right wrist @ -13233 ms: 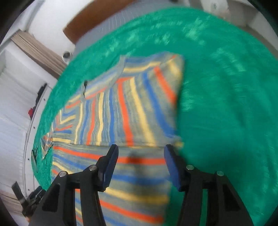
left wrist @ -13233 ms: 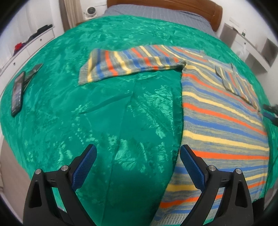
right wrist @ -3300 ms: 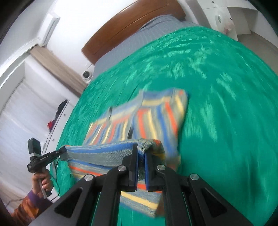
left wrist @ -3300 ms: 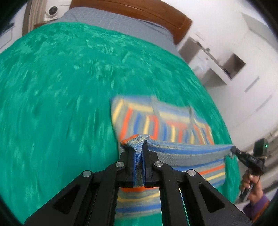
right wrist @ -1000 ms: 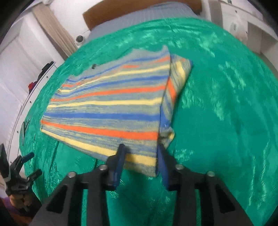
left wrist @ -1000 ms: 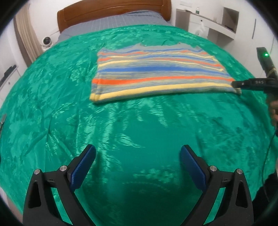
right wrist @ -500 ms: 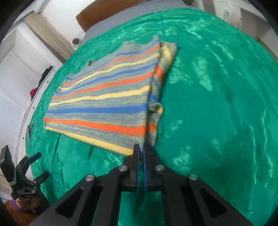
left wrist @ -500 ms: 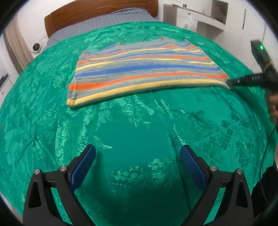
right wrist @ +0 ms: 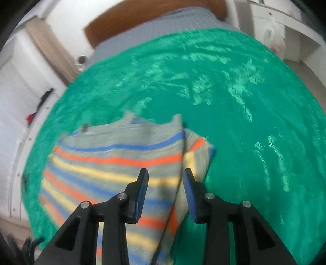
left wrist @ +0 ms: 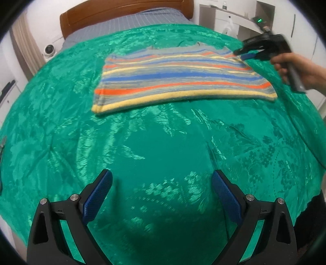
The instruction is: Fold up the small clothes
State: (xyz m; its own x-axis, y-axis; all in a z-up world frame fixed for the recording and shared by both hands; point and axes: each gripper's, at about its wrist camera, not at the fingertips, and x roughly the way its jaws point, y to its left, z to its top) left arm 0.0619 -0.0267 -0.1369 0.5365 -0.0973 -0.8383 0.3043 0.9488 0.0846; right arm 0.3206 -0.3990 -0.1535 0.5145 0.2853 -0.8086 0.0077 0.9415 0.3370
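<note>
A striped sweater (left wrist: 179, 81) lies folded into a wide band on the green bedspread (left wrist: 163, 146). My left gripper (left wrist: 162, 183) hangs open over bare bedspread, well short of the sweater's near edge, with nothing between its pads. In the left wrist view a hand (left wrist: 301, 69) holds my right gripper (left wrist: 244, 54) at the sweater's far right corner. In the right wrist view the right gripper (right wrist: 165, 177) is over the sweater (right wrist: 114, 161), its jaws opening. The garment's right fold edge runs below the gap and the pads do not press on it.
A wooden headboard (left wrist: 122, 12) and grey bedding close the far end of the bed. A small white camera (left wrist: 49, 49) sits at the back left, and white shelves (left wrist: 234, 20) stand at the back right. White cupboards (right wrist: 24, 97) line the left side.
The right gripper was shut on the sweater's near right corner. It has let go, opened, and moved along the right edge toward the far corner. The left gripper has stayed put, open.
</note>
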